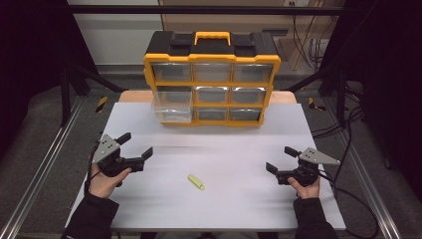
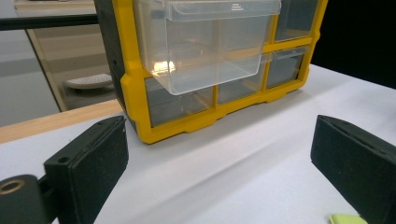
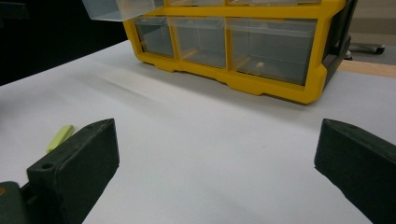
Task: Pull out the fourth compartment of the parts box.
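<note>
Tongs on both sides are gaping apart and gripping nothing: the left tongs [image 1: 135,145] are sitting nearer the yellow-green stick [image 1: 196,181], which is lying diagonally near the bench's [image 1: 234,142] front edge, between them and the right tongs [image 1: 280,159].

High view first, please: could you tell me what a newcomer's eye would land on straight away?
The yellow and black drawer cabinet at the far edge of the white table stands out, with one clear drawer on its left side pulled out. A small yellow-green piece lies alone on the near middle of the table. The left tool and right tool sit open at either side, holding nothing.
</note>
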`<state>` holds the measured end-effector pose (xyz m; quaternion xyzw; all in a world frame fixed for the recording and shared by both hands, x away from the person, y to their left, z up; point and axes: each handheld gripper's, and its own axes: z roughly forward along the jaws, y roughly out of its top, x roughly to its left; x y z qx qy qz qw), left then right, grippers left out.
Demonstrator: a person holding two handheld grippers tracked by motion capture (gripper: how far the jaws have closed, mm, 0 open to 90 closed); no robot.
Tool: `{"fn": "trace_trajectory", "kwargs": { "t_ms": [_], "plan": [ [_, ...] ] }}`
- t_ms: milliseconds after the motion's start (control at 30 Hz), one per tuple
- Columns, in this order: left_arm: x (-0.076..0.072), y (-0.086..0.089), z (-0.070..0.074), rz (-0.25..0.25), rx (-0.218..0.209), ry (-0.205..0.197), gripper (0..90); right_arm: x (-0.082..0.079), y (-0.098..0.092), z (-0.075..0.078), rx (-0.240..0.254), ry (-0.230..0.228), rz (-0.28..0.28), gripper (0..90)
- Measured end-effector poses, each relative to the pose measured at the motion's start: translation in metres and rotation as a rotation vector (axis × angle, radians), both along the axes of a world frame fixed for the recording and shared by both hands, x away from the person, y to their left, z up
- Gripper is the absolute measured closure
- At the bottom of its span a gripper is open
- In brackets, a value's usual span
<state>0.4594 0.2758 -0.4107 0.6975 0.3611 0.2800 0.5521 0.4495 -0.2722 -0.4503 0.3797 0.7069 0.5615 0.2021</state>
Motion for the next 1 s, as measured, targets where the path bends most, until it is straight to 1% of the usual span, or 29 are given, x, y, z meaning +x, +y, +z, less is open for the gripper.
{"fn": "trace_trajectory", "kwargs": {
  "t_ms": [67,133,200,367,433,600,800,900,1000],
  "plan": [
    [-0.001,0.002,-0.003,0.006,-0.002,0.005,4.0,0.000,0.001,0.001,-0.003,-0.001,0.006,0.5],
    [-0.002,0.003,-0.006,0.006,-0.013,0.014,3.7,0.000,0.003,0.002,0.000,0.001,0.011,0.5],
    [-0.003,0.004,-0.010,0.009,-0.002,0.021,3.5,-0.001,0.004,0.004,-0.002,0.005,0.013,0.5],
    [-0.006,0.007,-0.018,0.016,0.004,0.034,3.2,-0.001,0.011,0.008,-0.011,0.003,0.029,0.5],
    [-0.006,0.007,-0.022,0.019,0.006,0.038,3.2,-0.002,0.016,0.010,-0.017,0.002,0.040,0.5],
    [-0.007,0.007,-0.026,0.003,0.011,0.045,3.2,-0.003,0.027,0.016,-0.032,0.000,0.063,0.6],
    [-0.007,0.009,-0.029,0.001,0.008,0.047,3.1,-0.004,0.042,0.020,-0.037,0.016,0.090,0.6],
    [-0.007,0.010,-0.032,0.000,0.007,0.052,3.0,-0.004,0.051,0.022,-0.027,0.028,0.107,0.6],
    [-0.007,0.010,-0.033,-0.004,0.007,0.058,3.0,-0.004,0.060,0.023,-0.043,0.032,0.121,0.6]
  ]
}}
